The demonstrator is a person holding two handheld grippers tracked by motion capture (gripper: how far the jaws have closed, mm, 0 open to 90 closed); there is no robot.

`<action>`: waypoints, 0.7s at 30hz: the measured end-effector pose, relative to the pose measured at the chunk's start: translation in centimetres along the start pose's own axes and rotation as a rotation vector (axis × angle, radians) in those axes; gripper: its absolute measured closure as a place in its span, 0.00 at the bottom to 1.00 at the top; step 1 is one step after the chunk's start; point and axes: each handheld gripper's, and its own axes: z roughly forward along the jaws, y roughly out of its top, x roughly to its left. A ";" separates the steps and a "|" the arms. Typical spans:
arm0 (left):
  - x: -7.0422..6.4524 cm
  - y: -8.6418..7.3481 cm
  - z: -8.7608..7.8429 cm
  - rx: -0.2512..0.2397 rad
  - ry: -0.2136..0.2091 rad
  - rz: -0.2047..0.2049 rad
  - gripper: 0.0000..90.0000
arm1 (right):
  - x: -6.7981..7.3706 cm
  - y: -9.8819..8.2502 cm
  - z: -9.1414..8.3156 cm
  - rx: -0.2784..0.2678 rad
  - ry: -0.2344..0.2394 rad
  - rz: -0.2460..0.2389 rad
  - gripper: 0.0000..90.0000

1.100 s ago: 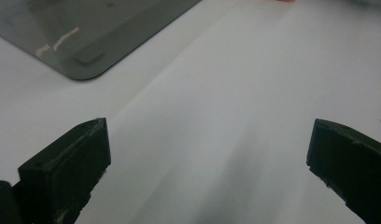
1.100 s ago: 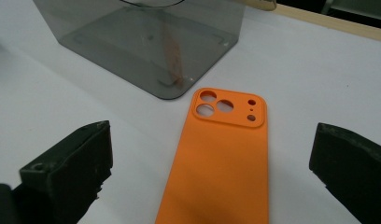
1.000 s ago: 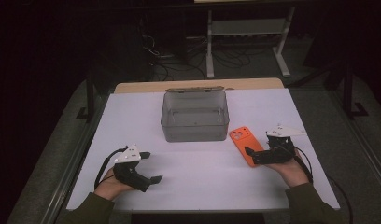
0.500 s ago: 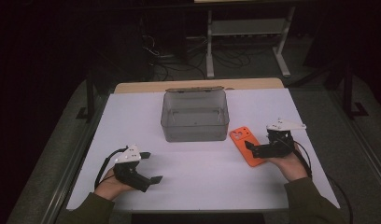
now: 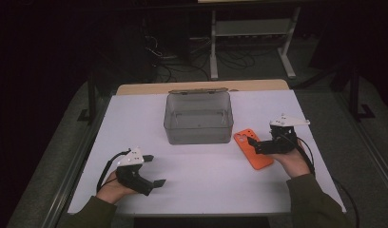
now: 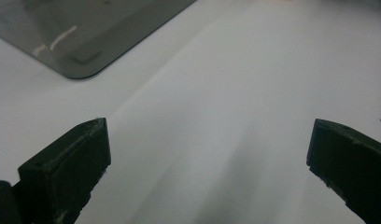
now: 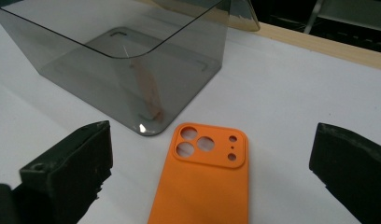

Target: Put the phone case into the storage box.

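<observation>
The orange phone case [image 5: 252, 149] lay flat on the white worktop [image 5: 206, 175], camera cut-outs at its far end, just right of the near right corner of the clear grey box [image 5: 198, 117]. Its long axis ran from far-left to near-right in the high view. In the right gripper view the same case [image 7: 202, 179] ran almost straight away from the camera and sat between the two black jaws, which stood wide apart with nothing in them.

The right gripper [image 5: 258, 144] hovered over the right edge of the case, its jaws pointing left across it, so this gripper was plainly the nearer one; whether a jaw touched the case could not be told. The case lay directly ahead of and below those jaws, and the coming move likely turned on lowering them to straddle the case's narrow width rather than its length.

The left gripper [image 5: 154, 170] rested at the near left of the worktop, well apart from the case, its jaws also spread and empty above bare surface.

The box stood open-topped and empty, apart from the case but close; its near right corner was the one thing that could crowd the left-side jaw as the gripper came down.
</observation>
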 end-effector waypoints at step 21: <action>0.1 0.0 -0.1 -0.008 0.000 -0.006 0.00 | -0.4 1.5 1.9 -0.015 0.000 0.019 0.00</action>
